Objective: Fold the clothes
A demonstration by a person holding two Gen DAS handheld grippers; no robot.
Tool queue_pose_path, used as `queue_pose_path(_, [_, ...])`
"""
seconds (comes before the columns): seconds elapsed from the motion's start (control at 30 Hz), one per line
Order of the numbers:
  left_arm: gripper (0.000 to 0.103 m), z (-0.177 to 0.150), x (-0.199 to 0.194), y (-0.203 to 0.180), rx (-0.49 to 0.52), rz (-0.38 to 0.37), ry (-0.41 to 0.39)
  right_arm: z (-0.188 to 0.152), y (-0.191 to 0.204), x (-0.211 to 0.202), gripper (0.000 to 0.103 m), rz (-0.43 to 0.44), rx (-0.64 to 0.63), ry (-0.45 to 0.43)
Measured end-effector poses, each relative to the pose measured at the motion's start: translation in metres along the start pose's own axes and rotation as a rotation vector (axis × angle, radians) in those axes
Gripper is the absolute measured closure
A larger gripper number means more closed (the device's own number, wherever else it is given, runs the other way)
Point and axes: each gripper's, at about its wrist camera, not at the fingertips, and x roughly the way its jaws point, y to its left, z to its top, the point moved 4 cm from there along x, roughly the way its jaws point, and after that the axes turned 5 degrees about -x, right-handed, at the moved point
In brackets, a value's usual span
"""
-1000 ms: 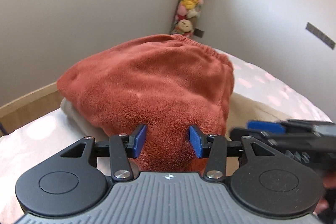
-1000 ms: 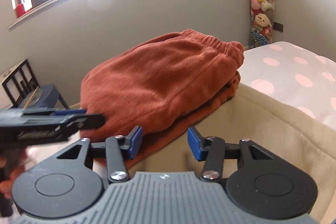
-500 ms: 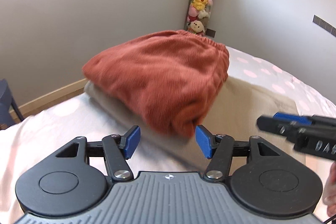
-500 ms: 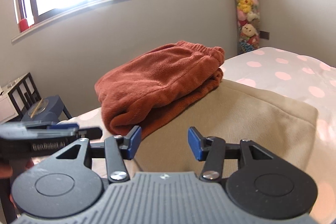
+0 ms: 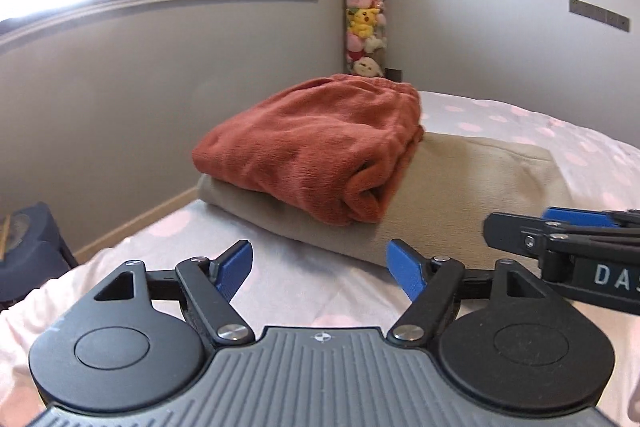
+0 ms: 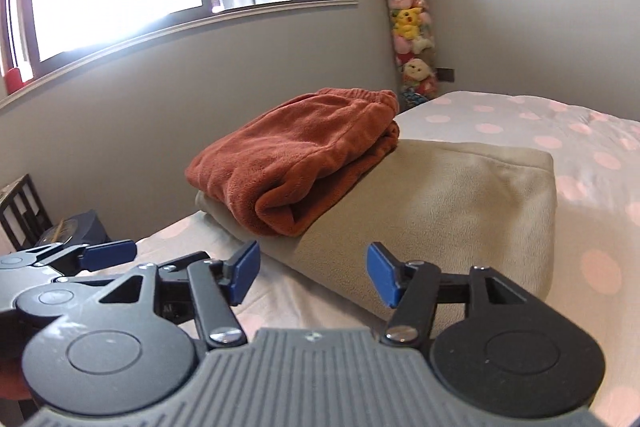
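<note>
Currently rust fleece shorts (image 5: pixel 312 147) sit folded atop beige blanket (image 6: pixel 460 195); L gripper (image 5: pixel 320 267) & R gripper (image 6: pixel 312 271) wide open, empty. Fold looks done; next: fetch another garment.

Both wrist views sit low over the bed (image 5: pixel 288 283), facing the far corner. The left view has the right gripper (image 5: pixel 516 227) at its right edge; the right view has the left gripper (image 6: pixel 120 251) at its left. Both share the folded clothes pile (image 5: pixel 320 155) (image 6: pixel 296 167).
</note>
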Motion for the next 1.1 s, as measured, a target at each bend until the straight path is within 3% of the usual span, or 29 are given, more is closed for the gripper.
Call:
queue_pose_path(0.37, [0.028, -0.005, 0.012, 0.019, -0.026, 0.082, -0.004, -0.013, 0.018, 0.015, 0.034, -0.049, 0.028, -0.012])
queue_pose_path(0.57, [0.027, -0.003, 0.01, 0.023, -0.021, 0.122, -0.046, -0.011, 0.021, 0.017, 0.028, -0.055, 0.022, -0.019])
queue_pose_path(0.87, [0.027, -0.003, 0.013, 0.023, -0.02, 0.107, -0.037, -0.012, 0.018, 0.011, 0.013, -0.109, -0.013, -0.053])
queue_pose_path(1.1, [0.027, -0.007, 0.018, 0.023, -0.029, 0.09, -0.005, -0.015, 0.012, 0.013, 0.008, -0.106, 0.018, -0.051])
